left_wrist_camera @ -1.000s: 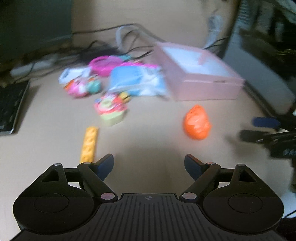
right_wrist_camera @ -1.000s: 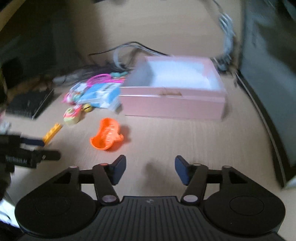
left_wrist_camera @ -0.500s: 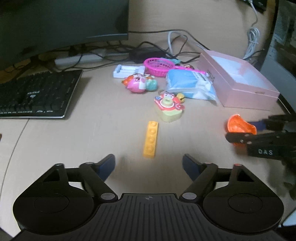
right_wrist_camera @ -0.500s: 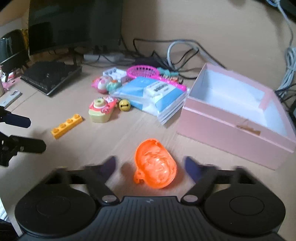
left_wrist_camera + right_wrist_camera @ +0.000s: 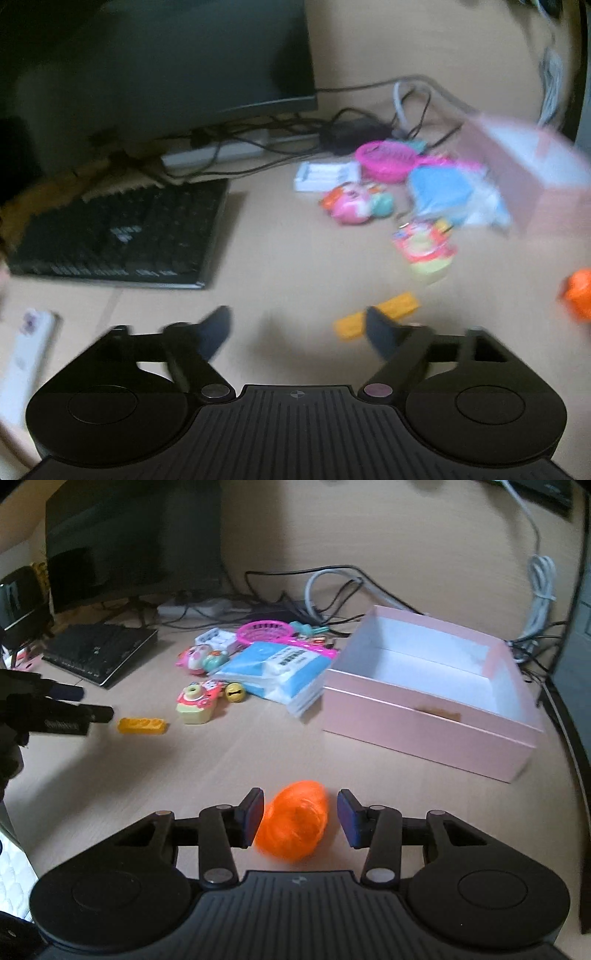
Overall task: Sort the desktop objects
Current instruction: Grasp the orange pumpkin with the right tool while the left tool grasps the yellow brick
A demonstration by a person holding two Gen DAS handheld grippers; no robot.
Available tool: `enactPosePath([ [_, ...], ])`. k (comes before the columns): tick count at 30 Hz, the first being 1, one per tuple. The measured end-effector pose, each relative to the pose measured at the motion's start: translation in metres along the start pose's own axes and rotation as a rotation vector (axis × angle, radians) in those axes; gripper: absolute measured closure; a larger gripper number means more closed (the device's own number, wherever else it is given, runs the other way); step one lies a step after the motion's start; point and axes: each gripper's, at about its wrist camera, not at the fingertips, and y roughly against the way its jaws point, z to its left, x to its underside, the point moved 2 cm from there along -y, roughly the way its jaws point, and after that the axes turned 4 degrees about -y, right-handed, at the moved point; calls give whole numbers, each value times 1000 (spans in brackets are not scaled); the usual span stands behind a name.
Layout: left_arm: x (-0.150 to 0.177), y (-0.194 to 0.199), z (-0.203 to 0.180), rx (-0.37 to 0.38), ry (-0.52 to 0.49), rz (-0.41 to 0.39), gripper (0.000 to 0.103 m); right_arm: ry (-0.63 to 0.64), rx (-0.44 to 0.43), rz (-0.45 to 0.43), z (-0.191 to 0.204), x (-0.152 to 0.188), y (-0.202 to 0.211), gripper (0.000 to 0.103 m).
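An orange toy (image 5: 294, 819) lies on the desk between the fingers of my right gripper (image 5: 301, 816), which is open around it with a gap on each side. The toy shows at the right edge of the left wrist view (image 5: 578, 295). A yellow brick (image 5: 142, 725) lies further left; in the blurred left wrist view the brick (image 5: 376, 314) is just beyond the right finger of my open, empty left gripper (image 5: 297, 330). The left gripper (image 5: 79, 705) also shows at the left of the right wrist view. An open pink box (image 5: 432, 690) stands at the right.
A pile of small toys (image 5: 195, 701), a pink basket (image 5: 264, 631), a blue tissue pack (image 5: 280, 668) and a white case lie left of the box. A keyboard (image 5: 122, 232), a monitor (image 5: 166, 66) and cables sit behind. A white device (image 5: 26, 354) lies at the near left.
My right gripper has moved forward so the orange toy now sits between its fingers. My left gripper has swung left, so the yellow brick now lies by its right finger.
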Motion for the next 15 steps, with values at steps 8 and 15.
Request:
enactPosePath([
  [8, -6, -19, -45, 26, 191, 55, 8, 39, 7, 2, 0, 11, 5, 46],
  [15, -9, -39, -40, -60, 228, 105, 35, 62, -8, -3, 2, 13, 3, 25],
])
